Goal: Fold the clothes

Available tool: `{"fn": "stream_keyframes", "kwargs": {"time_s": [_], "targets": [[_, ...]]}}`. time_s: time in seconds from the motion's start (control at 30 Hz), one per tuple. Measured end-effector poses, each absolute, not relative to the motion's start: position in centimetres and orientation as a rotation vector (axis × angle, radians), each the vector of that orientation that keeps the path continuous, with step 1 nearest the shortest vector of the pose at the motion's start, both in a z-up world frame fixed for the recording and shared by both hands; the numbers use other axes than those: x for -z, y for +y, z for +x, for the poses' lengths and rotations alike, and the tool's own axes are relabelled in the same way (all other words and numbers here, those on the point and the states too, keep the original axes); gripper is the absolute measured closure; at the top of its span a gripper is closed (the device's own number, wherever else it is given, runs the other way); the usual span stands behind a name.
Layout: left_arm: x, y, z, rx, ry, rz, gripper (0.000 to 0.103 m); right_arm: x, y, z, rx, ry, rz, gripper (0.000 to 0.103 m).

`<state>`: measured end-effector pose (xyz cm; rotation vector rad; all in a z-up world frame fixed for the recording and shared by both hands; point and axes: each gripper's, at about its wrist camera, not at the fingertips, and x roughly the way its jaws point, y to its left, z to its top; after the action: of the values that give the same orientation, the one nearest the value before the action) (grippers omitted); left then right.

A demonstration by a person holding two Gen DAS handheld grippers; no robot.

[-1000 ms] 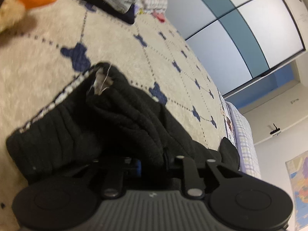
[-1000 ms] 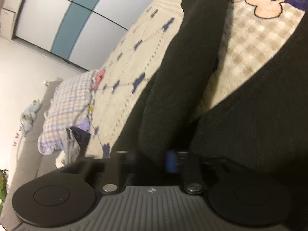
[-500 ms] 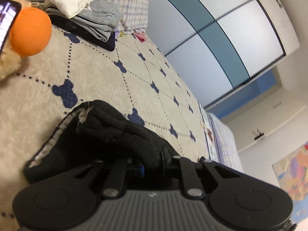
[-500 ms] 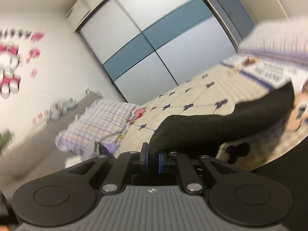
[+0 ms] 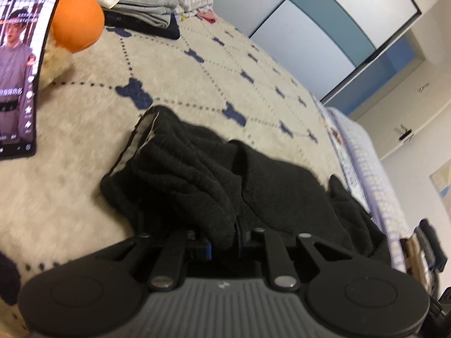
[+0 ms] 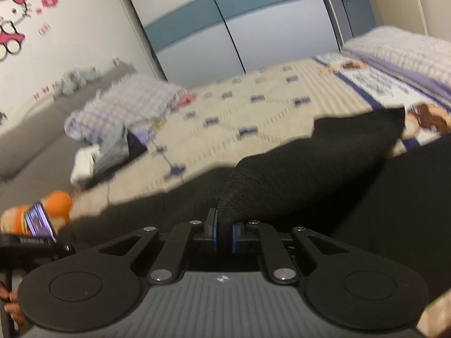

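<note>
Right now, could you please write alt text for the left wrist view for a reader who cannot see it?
The left hand-held gripper pinches a bunched black garment lying on a cream bedspread with navy bear shapes. Behind sit a phone, an orange plush toy and folded clothes.

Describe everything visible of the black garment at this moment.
The black garment looks like thick, fleecy knit, with a pale lining showing at one bunched opening. It lies crumpled on the beige patterned bedspread. The left tongs and the right tongs each pinch a fold of it; the right one's fold is raised into a ridge.
</note>
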<state>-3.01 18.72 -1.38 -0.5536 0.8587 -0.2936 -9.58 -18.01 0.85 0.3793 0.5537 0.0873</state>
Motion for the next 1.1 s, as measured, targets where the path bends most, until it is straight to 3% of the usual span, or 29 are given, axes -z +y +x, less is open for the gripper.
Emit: {"fn": "stream_keyframes", "kwargs": {"time_s": [0.33, 0.6, 0.8, 0.87, 0.93, 1.1], "targets": [[3.9, 18.6, -3.9, 0.234, 0.920, -0.524, 0.088, 4.9, -15.4, -8.9, -0.037, 0.761, 0.253, 0.093], [3.3, 18.5, -4.3, 0.250, 0.882, -0.490, 0.082, 4.9, -15.0, -8.7, -0.021, 0.760, 0.211, 0.088], [2.6, 18.6, -4.9, 0.258, 0.862, -0.481, 0.064, 4.6, -17.9, -8.0, -0.034, 0.808, 0.395, 0.070], [2.3, 18.7, -5.1, 0.260, 0.845, -0.497, 0.044, 4.5, -18.6, -8.0, -0.026, 0.813, 0.431, 0.068], [2.2, 18.8, -5.3, 0.257, 0.825, -0.529, 0.032, 4.2, -19.0, -8.1, -0.019, 0.816, 0.431, 0.063], [0.9, 18.4, -5.8, 0.196, 0.786, -0.470, 0.021, 3.1, -19.6, -8.9, 0.045, 0.774, 0.374, 0.047]]}}
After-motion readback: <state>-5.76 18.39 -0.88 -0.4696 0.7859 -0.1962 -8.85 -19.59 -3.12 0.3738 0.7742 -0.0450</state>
